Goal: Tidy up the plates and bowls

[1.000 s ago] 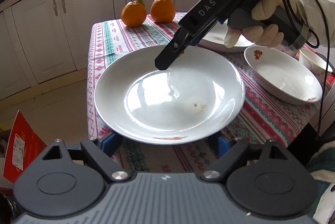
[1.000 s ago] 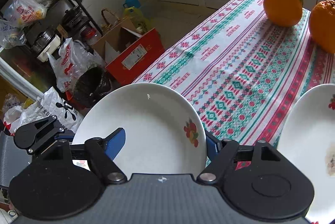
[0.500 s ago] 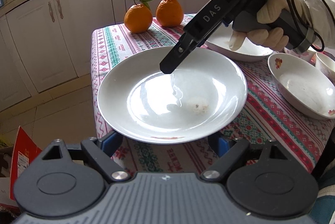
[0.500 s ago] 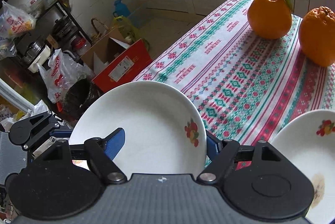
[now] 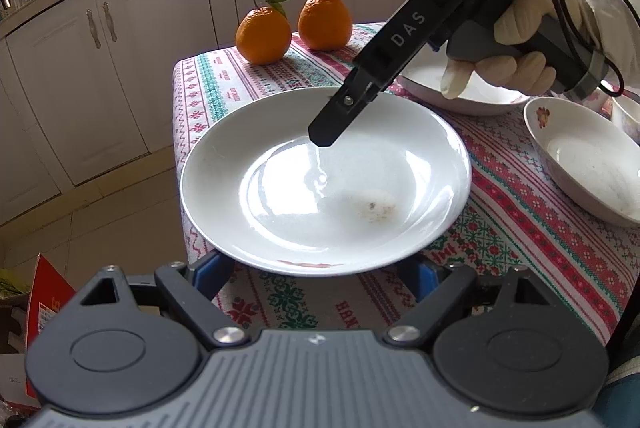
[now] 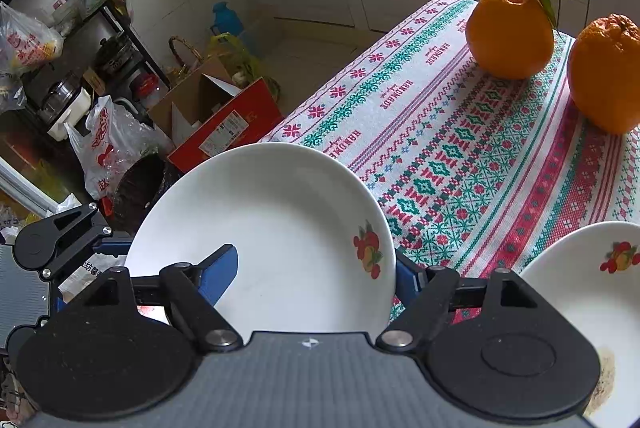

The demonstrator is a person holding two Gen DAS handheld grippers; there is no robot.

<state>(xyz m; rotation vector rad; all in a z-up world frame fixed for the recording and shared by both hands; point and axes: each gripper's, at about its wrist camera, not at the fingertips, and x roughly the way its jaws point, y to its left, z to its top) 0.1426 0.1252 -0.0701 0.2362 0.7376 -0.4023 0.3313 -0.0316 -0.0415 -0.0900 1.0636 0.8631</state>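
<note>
A white plate (image 5: 280, 208) with a small fruit print (image 6: 368, 252) hangs over the table's corner, partly past the edge. My left gripper (image 5: 318, 270) reaches under its near rim with both blue fingers; their tips are hidden. The plate sits fixed in it. My right gripper (image 6: 316, 272) has the plate's far rim between its jaws, which are opening. One finger (image 5: 332, 124) still touches the inside of the plate; the other is behind the rim. A gloved hand (image 5: 516, 44) holds that gripper.
A deep flowered plate (image 5: 592, 172), a further plate (image 5: 472, 96) and a small bowl (image 5: 628, 112) stand on the patterned tablecloth (image 6: 460, 156). Two oranges (image 5: 264, 36) (image 5: 324, 20) sit at the far corner. A red box (image 6: 224, 124) and bags lie on the floor beside the table.
Both grippers and the plate have drifted a little together across the table's corner. In the left wrist view the other dishes slid right. The hold on the plate looks unchanged.
</note>
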